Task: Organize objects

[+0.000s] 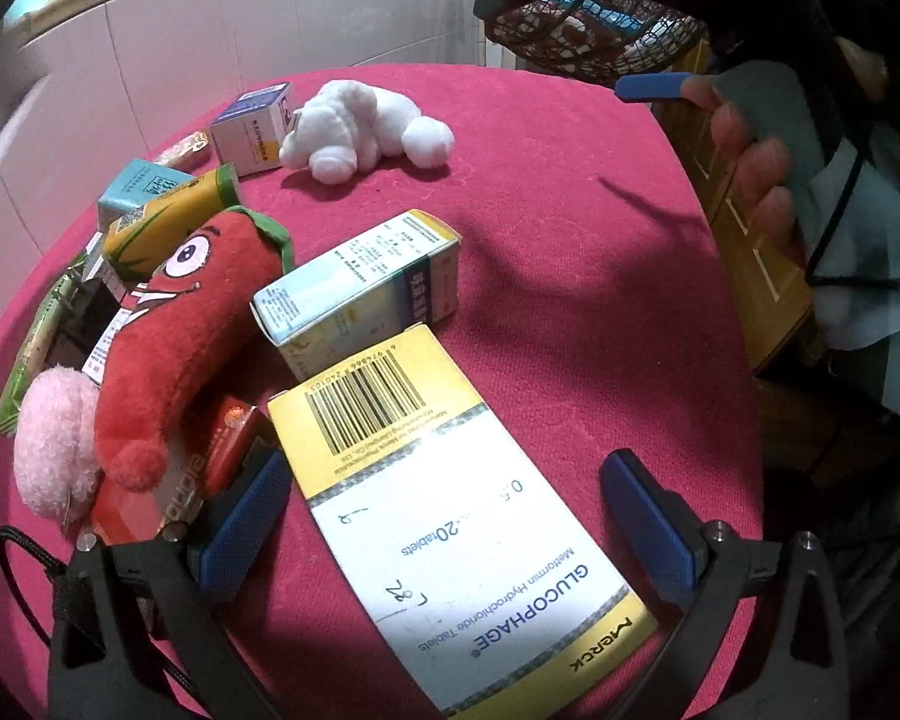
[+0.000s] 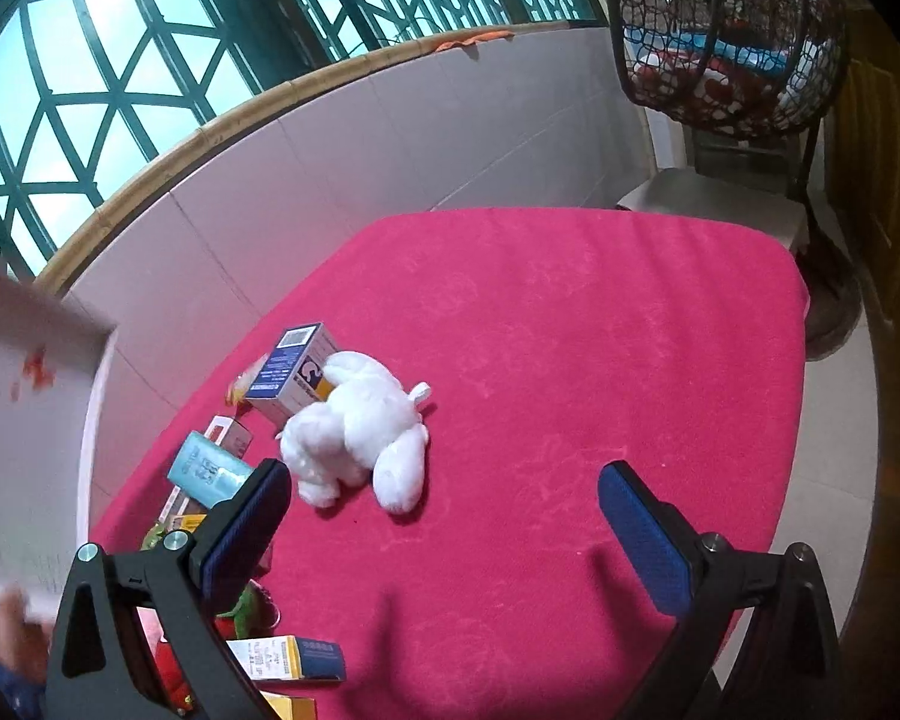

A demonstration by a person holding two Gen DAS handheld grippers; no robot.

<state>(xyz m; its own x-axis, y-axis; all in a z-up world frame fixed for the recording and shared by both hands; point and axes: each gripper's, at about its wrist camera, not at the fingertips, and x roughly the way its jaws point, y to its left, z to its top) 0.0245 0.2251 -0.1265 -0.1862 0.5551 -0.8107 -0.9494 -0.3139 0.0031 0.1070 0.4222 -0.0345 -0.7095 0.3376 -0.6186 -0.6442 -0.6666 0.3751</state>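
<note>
My left gripper (image 1: 450, 516) is open, its blue fingers standing either side of a yellow and white Glucophage box (image 1: 450, 510) that lies flat on the red tablecloth (image 1: 570, 300). Beyond it lie a pale blue medicine box (image 1: 360, 288), a red chili plush (image 1: 180, 336) and a pink plush (image 1: 54, 444). A white plush animal (image 1: 360, 126) lies further back; it also shows in the right wrist view (image 2: 360, 432). My right gripper (image 2: 444, 516) is open and empty, held above the cloth just right of the white plush.
Several small boxes crowd the table's left side: a yellow carton (image 1: 168, 222), a teal box (image 1: 132, 186) and a blue and white box (image 2: 294, 372). A tiled wall (image 2: 330, 180) borders the table. A wire basket (image 2: 726, 42) stands behind. The table's right edge (image 2: 798, 360) drops to the floor.
</note>
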